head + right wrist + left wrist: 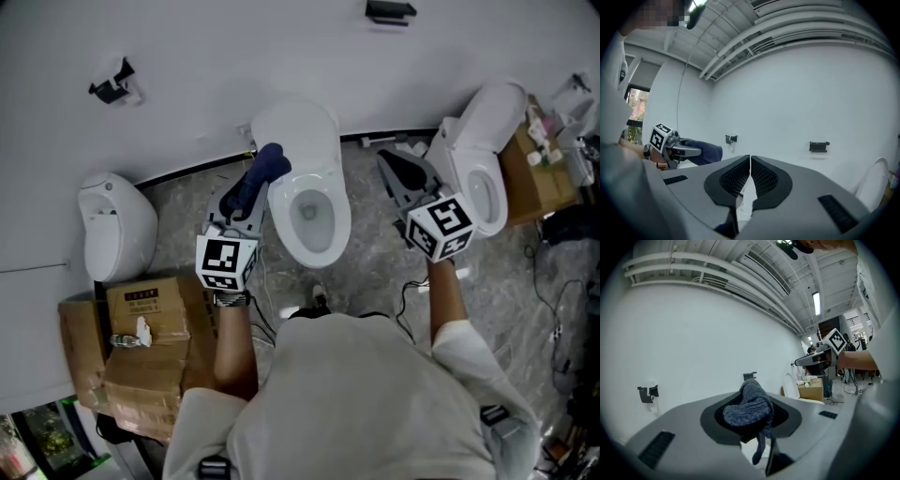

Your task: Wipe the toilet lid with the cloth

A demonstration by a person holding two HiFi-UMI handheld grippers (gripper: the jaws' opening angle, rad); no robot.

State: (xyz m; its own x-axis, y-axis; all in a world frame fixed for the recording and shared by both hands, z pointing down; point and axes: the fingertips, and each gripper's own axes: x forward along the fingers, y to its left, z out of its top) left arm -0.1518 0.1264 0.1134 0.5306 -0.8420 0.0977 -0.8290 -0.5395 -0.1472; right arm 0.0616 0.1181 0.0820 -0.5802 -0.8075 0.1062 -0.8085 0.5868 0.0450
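**Cloth pinched in our left gripper, beside the raised toilet lid**

The dark blue knitted cloth (269,162) is bunched up and clenched between the fingers of our left gripper (255,186). In the left gripper view it bulges above the pads and a tail hangs down between them. In the head view the cloth lies against the left edge of the middle toilet, about where the toilet lid (298,127) meets the bowl (314,223). We cannot tell whether it touches the porcelain. The lid stands up, leaning back against the white wall (281,47), and the bowl below it is open.

Our right gripper (750,174) is to the right of that toilet, well apart from the cloth. Its ribbed fingers are pressed together with nothing between them. Both grippers point toward the wall.

Further right stands a second toilet (480,155) with its lid also raised, and beside it a cardboard box (542,183) with small bottles on top. To the left, a white ceramic fixture (114,228) sits against the wall, and stacked cardboard boxes (141,342) lie in front of it. The floor (375,272) is grey and marbled, with cables running across it. Two black brackets (112,84) are fixed to the wall.
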